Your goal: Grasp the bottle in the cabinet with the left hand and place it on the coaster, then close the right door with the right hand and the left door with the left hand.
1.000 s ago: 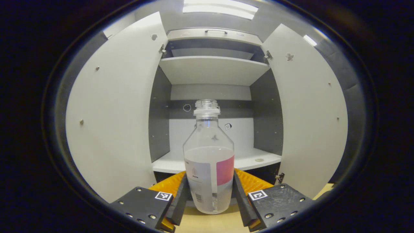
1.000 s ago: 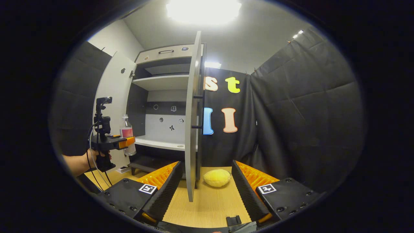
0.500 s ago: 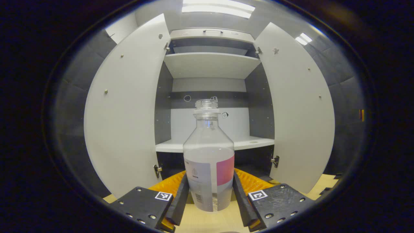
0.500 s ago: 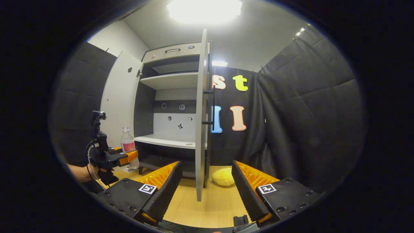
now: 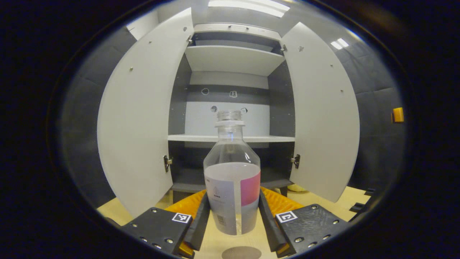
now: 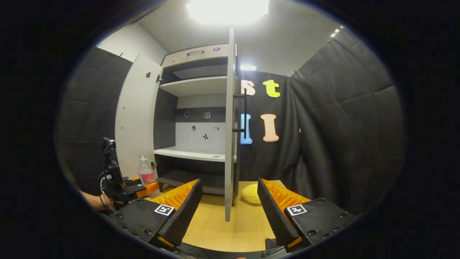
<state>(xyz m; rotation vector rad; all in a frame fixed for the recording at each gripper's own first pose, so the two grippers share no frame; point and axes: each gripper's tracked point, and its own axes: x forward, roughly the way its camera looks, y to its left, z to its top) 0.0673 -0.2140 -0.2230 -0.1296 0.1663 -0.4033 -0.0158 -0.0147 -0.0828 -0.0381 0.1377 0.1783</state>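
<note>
Pinching the bottle (image 5: 232, 187) low on its body, left tool (image 5: 233, 216) holds it upright above the surface (image 5: 230, 244), coaster (image 5: 241, 253) just below for set-down. Right tool (image 6: 226, 207) spread, empty, facing right door (image 6: 229, 144) edge, near its handle (image 6: 244, 111); both doors open.

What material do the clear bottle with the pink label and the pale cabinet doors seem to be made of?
The clear bottle with the pink label looks like thin transparent plastic: the shelf shows through its upper part, and the open neck has moulded threads. Glass is not ruled out. The pale grey cabinet doors look like matte laminated board: flat, even, without gloss, with small metal screws and hinges.
</note>
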